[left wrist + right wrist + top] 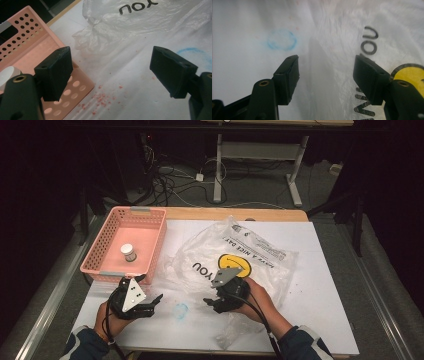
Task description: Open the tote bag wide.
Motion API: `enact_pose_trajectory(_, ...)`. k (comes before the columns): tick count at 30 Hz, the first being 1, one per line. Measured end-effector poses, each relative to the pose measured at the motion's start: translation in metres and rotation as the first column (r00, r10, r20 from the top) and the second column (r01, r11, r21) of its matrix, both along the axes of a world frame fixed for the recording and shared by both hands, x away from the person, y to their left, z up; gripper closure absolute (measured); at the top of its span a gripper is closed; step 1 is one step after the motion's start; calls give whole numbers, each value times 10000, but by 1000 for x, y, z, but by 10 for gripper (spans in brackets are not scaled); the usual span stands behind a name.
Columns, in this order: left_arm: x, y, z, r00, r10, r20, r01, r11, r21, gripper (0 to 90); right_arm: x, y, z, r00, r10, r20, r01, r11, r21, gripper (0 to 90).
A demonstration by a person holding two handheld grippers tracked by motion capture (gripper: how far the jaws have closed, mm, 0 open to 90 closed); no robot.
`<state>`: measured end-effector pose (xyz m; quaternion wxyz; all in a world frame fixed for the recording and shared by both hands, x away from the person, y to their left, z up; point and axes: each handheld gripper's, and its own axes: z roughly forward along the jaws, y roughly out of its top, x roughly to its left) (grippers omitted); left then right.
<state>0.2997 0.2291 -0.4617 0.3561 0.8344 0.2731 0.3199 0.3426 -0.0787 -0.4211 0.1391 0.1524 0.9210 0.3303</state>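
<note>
- Right gripper (325,77): its two black jaws stand wide apart with nothing between them, poised low over the near-left edge of the crumpled clear plastic bag printed with a yellow smiley face and black lettering (362,37). The spread suits taking a fold of film between the pads.
- Left gripper (112,72): its jaws are likewise wide and empty, hovering above the white sheet covering the table (140,100), just beside the near corner of the pink perforated plastic basket (32,50). In the high view this gripper (150,302) sits at the basket's (150,240) near-right corner, placed between basket and bag, probably to steady or open the bag while the other hand works.
- Bag position: in the high view the bag (250,255) lies flat and rumpled on the white sheet (325,310), right of the basket and apart from it, with the right gripper (212,302) at its near-left edge. Its loose edge faces both grippers, which makes it the easiest place to grasp.
- Basket contents: a small white-capped jar (128,252) stands upright inside the basket; likely the item meant for the bag.
- Surface marks: a faint blue ring drawn on the sheet (282,40) lies between the two grippers, and pink crumbs (102,97) are scattered beside the basket corner.
- Judgement: the bag is not yet gripped; opening it appears to be the step in hand.
</note>
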Motion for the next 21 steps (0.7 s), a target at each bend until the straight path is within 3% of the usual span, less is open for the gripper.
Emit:
enact_pose_trajectory(2,0,0,-1,10000,-20,-14,20,10000,-13,180,7,11,-14,10000,-30,-53,26,9962,-865,445)
enact_pose_trajectory(4,0,1,-1,10000,-26,-13,26,10000,-12,180,8,13,-18,9999,-6,-127,-6,9949,-1006,470)
enact_pose_trajectory(5,0,1,-1,10000,-29,-23,29,10000,-4,180,10,15,-28,9998,87,-157,-111,9868,-1615,550)
enact_pose_trajectory(6,0,1,-1,10000,-29,-23,29,10000,-4,180,10,15,-28,9998,87,-157,-111,9868,-1615,550)
enact_pose_trajectory(8,0,1,-1,10000,-17,-22,17,10000,18,180,14,14,-36,9996,-23,-293,-31,9832,-1825,711)
enact_pose_trajectory(10,0,1,-1,10000,-15,0,15,10000,27,180,15,13,-36,9996,-59,-264,10,9836,-1805,756)
enact_pose_trajectory(11,-1,1,0,10000,-14,22,14,10000,31,180,14,9,-32,9996,-253,-103,234,9877,-1547,839)
enact_pose_trajectory(13,-1,2,1,10000,-8,56,8,10000,5,180,15,7,-30,9997,-261,0,259,9891,-1451,851)
enact_pose_trajectory(17,-1,3,3,9999,43,111,-42,10000,-88,180,14,-7,-12,9963,-751,413,769,9960,-448,873)
enact_pose_trajectory(19,-2,4,5,9998,63,177,-61,9999,-118,180,12,-16,1,9877,-1228,971,1223,9924,111,893)
enact_pose_trajectory(20,-2,4,6,9997,67,224,-64,9999,-115,180,12,-16,1,9877,-1228,971,1223,9924,111,893)
enact_pose_trajectory(21,-2,4,8,9995,102,287,-96,9998,-186,180,12,-22,9,9826,-1437,1181,1392,9892,449,900)
